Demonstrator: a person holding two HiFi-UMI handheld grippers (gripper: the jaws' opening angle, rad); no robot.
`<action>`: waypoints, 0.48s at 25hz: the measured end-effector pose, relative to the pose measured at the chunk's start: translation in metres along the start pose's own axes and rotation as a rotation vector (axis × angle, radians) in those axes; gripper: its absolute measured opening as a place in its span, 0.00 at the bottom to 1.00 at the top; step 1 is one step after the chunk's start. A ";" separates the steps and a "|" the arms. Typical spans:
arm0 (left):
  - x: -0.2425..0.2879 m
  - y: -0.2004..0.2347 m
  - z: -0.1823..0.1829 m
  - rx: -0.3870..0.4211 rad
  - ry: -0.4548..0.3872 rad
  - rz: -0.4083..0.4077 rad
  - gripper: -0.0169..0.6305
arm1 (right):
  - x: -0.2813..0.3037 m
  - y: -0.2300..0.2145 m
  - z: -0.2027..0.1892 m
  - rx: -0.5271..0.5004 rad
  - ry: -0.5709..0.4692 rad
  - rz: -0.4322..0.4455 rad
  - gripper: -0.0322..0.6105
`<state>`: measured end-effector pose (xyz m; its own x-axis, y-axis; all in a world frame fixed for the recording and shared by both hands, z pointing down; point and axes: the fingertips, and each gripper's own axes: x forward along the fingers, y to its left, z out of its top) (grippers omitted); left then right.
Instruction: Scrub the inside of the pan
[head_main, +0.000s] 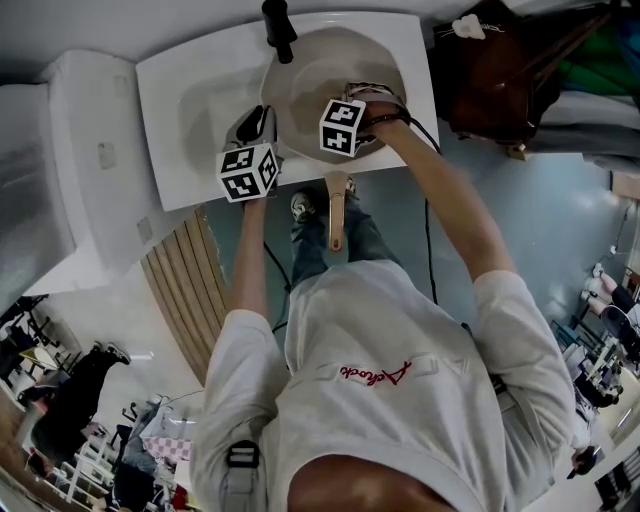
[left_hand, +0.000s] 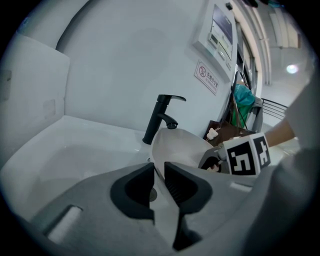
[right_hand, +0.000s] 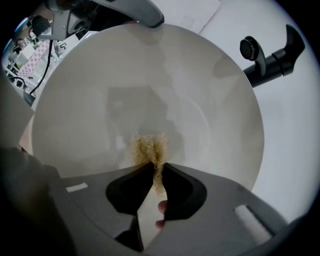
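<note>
A pan (head_main: 318, 68) with a pale cream inside stands tilted in the white sink (head_main: 195, 115), its wooden handle (head_main: 336, 212) pointing back toward the person. My left gripper (head_main: 258, 125) is shut on the pan's near-left rim; in the left gripper view the thin rim (left_hand: 156, 150) runs between the jaws of the left gripper (left_hand: 159, 176). My right gripper (head_main: 368, 100) reaches into the pan. In the right gripper view the right gripper (right_hand: 157, 172) is shut on a tan fibrous scrubber (right_hand: 148, 149), which presses on the pan's inside (right_hand: 150, 85).
A black faucet (head_main: 278, 28) rises at the sink's back edge, close over the pan; the faucet (right_hand: 272, 56) also shows in the right gripper view. A white fixture (head_main: 60, 170) adjoins the sink at the left. Dark wooden furniture (head_main: 510, 70) stands to the right.
</note>
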<state>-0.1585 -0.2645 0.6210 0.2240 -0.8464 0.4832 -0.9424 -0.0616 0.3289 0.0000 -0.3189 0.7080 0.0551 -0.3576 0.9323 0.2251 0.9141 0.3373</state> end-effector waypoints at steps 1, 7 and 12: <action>0.000 0.000 0.000 0.001 -0.001 0.000 0.13 | -0.001 0.003 0.001 -0.002 -0.002 0.002 0.16; -0.002 -0.002 0.002 0.010 -0.004 0.000 0.13 | -0.007 0.017 0.019 -0.029 -0.023 0.011 0.16; -0.003 -0.004 0.002 0.021 0.004 -0.001 0.13 | -0.010 0.023 0.039 -0.052 -0.048 0.009 0.16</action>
<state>-0.1556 -0.2628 0.6163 0.2258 -0.8444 0.4858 -0.9471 -0.0735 0.3124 -0.0335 -0.2869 0.7111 0.0111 -0.3384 0.9409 0.2750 0.9057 0.3225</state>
